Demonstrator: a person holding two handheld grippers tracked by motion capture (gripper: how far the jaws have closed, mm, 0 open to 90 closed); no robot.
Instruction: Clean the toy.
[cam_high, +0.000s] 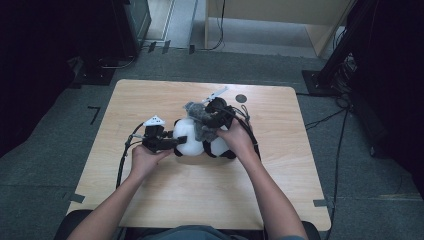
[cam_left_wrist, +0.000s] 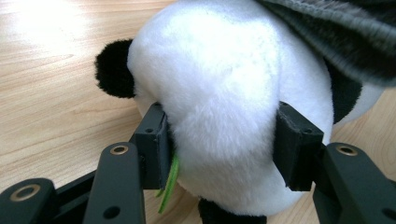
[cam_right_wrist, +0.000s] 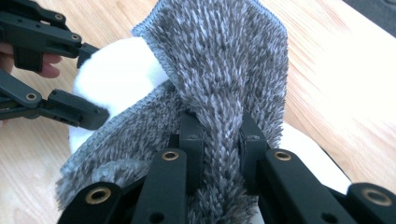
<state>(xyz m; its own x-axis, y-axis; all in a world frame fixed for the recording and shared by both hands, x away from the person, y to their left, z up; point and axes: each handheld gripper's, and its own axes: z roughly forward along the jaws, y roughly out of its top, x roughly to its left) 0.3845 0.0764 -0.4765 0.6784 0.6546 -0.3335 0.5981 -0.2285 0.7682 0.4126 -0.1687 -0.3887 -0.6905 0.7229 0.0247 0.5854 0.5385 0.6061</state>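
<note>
A black-and-white panda plush (cam_high: 190, 136) lies at the middle of the wooden table (cam_high: 150, 97). My left gripper (cam_high: 180, 141) comes in from the left and is shut on the panda's white head (cam_left_wrist: 210, 70); both pads press into the fur. A green tag (cam_left_wrist: 170, 179) hangs by the left pad. A shaggy grey cloth (cam_high: 200, 119) is draped over the panda. My right gripper (cam_high: 211, 121) is shut on a pinched fold of this cloth (cam_right_wrist: 224, 70), just above the plush. The panda's white fur (cam_right_wrist: 121, 70) shows under the cloth, with the left gripper's jaws on it.
A small dark disc (cam_high: 241, 98) lies on the table behind the plush. Black cables trail from both grippers across the tabletop. Tape pieces (cam_high: 320, 202) mark the near table corners. Dark stands and cables crowd the floor to the right.
</note>
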